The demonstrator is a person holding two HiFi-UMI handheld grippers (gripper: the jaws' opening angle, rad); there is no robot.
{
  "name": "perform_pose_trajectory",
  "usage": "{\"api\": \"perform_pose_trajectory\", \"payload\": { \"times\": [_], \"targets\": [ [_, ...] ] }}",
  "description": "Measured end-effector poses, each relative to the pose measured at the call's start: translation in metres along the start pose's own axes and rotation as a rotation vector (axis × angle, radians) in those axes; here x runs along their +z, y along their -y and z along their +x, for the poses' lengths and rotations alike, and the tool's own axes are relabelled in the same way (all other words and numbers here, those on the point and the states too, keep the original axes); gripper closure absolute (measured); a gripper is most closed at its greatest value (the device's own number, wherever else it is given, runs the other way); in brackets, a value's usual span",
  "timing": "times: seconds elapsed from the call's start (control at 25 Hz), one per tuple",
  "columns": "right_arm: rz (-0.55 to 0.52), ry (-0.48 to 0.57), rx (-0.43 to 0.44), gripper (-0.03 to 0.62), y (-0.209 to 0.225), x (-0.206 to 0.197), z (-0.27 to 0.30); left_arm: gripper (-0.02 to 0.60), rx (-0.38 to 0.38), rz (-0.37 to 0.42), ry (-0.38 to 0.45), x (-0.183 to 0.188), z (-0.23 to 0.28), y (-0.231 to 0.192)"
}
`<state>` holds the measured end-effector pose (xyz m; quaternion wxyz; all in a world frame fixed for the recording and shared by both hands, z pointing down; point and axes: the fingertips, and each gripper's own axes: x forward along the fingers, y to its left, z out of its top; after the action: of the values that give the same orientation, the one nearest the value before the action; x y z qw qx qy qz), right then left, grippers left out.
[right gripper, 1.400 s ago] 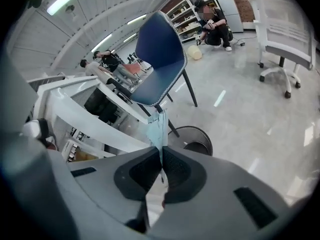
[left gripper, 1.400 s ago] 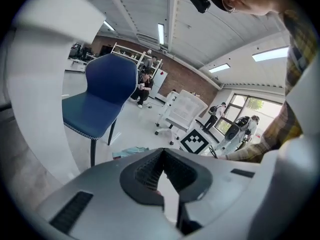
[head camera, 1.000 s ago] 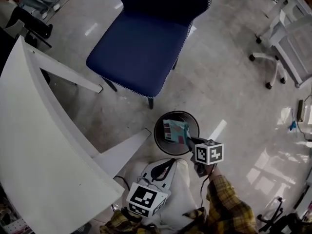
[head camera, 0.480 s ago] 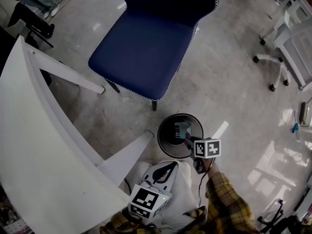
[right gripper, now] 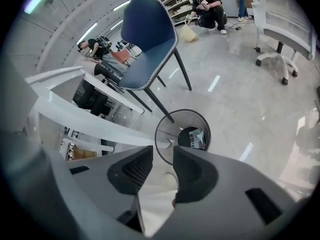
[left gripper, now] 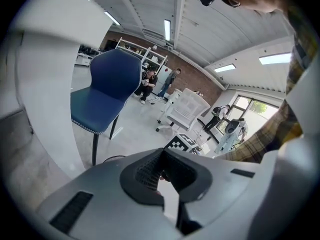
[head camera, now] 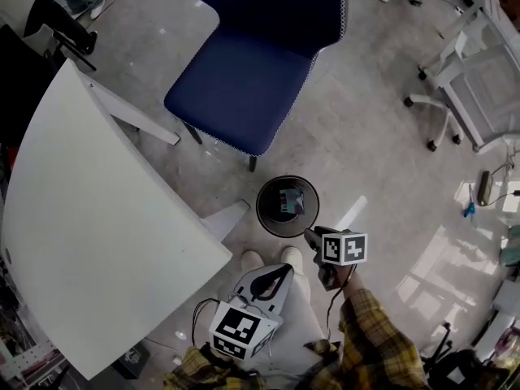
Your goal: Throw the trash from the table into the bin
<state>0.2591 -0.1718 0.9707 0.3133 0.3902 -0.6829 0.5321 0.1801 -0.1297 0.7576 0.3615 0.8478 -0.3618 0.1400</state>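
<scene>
Open floor (head camera: 382, 161) round the bin (head camera: 258, 208) by the table (head camera: 97, 218) corner.
Right gripper (right gripper: 162, 159) points down, jaws just opened, empty; left gripper (left gripper: 161, 173) pressed shut.

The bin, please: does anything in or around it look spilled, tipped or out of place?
Nothing stands out. The bin stands upright near the blue chair, the packet lies inside it, and no litter shows on the floor around it.
</scene>
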Motion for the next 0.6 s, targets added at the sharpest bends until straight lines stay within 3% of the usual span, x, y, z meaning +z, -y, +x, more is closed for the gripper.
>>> {"api": "perform_pose_trajectory", "payload": {
  "times": [0.28,0.6],
  "targets": [
    [-0.084,0.018,0.034,0.480,-0.082,0.017,-0.108,0.574,0.009,-0.007,0.035,0.065,-0.066,0.061],
    [-0.198,0.097,0.126,0.480,-0.178,0.051,-0.209,0.574,0.079,-0.018,0.188,0.144,-0.132,0.095]
  ]
}}
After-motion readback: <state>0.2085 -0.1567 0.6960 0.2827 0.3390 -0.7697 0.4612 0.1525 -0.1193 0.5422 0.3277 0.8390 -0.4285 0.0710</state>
